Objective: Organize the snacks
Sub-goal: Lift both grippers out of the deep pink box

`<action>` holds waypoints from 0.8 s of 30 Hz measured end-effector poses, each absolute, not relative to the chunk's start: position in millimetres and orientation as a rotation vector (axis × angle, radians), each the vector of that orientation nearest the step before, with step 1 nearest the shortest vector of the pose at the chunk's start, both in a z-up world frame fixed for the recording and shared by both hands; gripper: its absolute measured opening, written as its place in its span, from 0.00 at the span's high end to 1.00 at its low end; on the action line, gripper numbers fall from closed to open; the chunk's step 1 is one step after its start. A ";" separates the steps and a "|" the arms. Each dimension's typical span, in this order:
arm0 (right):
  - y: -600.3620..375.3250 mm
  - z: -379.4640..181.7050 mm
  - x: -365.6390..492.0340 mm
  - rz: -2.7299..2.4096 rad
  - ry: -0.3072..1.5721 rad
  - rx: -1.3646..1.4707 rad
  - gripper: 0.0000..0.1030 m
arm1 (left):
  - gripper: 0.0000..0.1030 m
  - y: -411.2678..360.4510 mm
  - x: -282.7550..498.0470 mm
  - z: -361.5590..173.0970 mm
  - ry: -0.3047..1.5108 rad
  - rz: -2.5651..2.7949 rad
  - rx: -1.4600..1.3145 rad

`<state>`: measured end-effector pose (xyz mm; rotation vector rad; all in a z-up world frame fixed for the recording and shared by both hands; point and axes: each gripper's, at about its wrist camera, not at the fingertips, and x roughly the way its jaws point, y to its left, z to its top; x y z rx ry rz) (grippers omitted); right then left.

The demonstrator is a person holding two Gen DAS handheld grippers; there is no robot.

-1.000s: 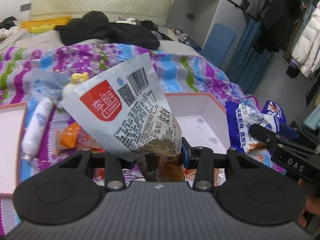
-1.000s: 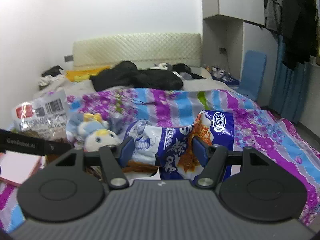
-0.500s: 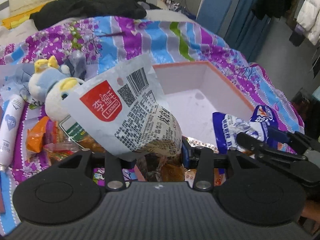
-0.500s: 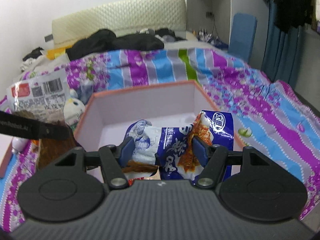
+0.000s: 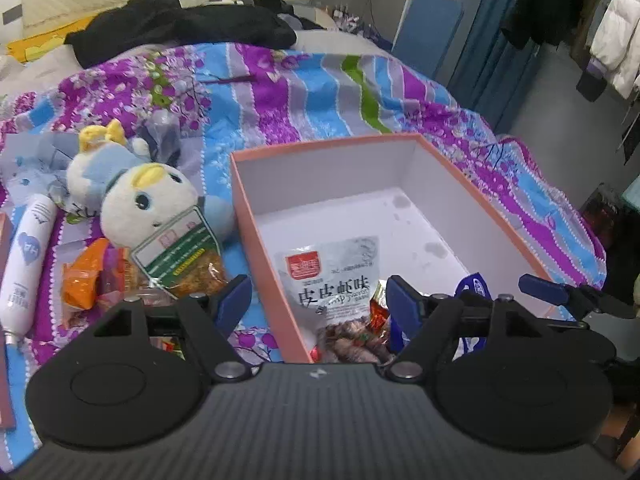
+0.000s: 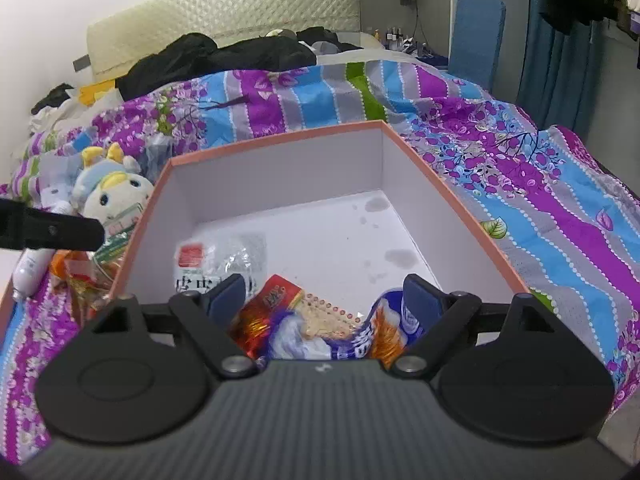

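Observation:
A pink-rimmed white box (image 5: pixel 460 172) sits on the bedspread. Inside it, flat on the floor, lies the silver snack bag (image 5: pixel 336 276) with a red label. My left gripper (image 5: pixel 318 300) hovers over the box's near left corner. Its jaws are opening, and the bag lies below them, free of the pads. In the right wrist view the blue snack bag (image 6: pixel 384 332) rests in the box (image 6: pixel 460 208) beside a red packet (image 6: pixel 268 312) and the silver bag (image 6: pixel 224 256). My right gripper (image 6: pixel 324 300) hangs just above; its jaws are opening, with no grip on the blue bag.
Left of the box on the bed lie a plush toy (image 5: pixel 148 200), a white tube (image 5: pixel 28 256), orange packets (image 5: pixel 92 276) and a green-labelled snack bag (image 5: pixel 184 256). Black clothes (image 5: pixel 180 24) are heaped at the headboard. A blue chair (image 5: pixel 432 28) and hanging coats stand to the right.
Both grippers sank toward the box and their jaws spread. The silver bag left the left gripper and the blue bag left the right one; both now lie in the box.

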<state>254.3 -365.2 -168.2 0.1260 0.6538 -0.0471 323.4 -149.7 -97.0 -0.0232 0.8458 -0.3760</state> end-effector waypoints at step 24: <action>-307.0 -75.3 160.6 0.067 0.448 0.139 0.15 | 0.24 -65.4 190.2 -23.4 0.632 -0.343 -0.077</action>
